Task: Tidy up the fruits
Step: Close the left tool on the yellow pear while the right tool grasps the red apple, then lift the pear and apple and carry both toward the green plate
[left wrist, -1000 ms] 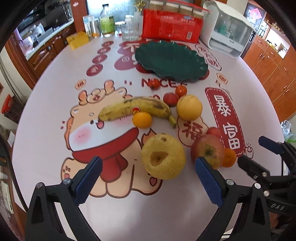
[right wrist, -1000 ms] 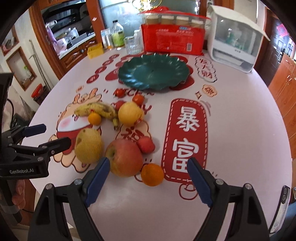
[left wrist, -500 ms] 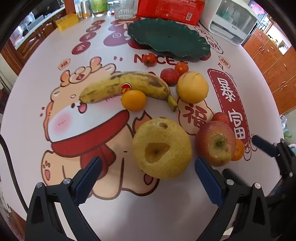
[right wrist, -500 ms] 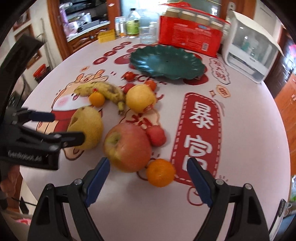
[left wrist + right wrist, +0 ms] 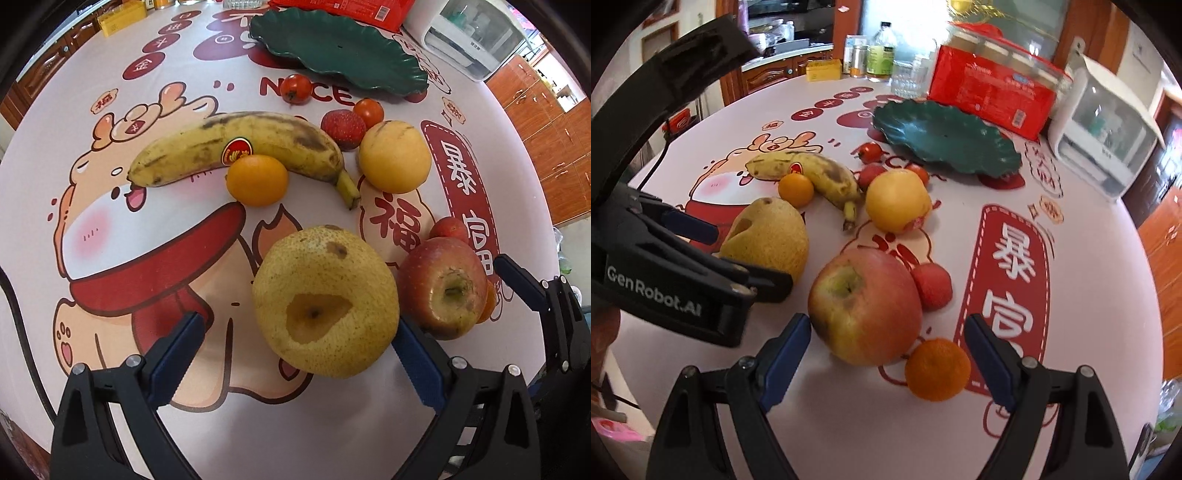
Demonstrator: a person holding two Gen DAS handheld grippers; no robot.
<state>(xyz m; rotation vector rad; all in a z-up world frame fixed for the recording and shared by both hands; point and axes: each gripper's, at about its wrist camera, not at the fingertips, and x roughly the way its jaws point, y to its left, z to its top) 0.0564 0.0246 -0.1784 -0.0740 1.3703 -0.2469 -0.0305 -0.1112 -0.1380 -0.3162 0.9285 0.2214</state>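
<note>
Both grippers close in on the fruit: left gripper (image 5: 295,354) agape around the pear (image 5: 325,301), right gripper (image 5: 888,354) spread before the apple (image 5: 864,306), nothing grasped. Next I'd say clamp, then carry to the green plate (image 5: 945,134) at twelve o'clock.

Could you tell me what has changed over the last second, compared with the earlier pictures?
Both grippers have come down toward the fruit: the left gripper now straddles the pear, and the right gripper closes in on the apple. Both are open as before, and nothing has been gripped. The fruits and green plate have not moved.
</note>
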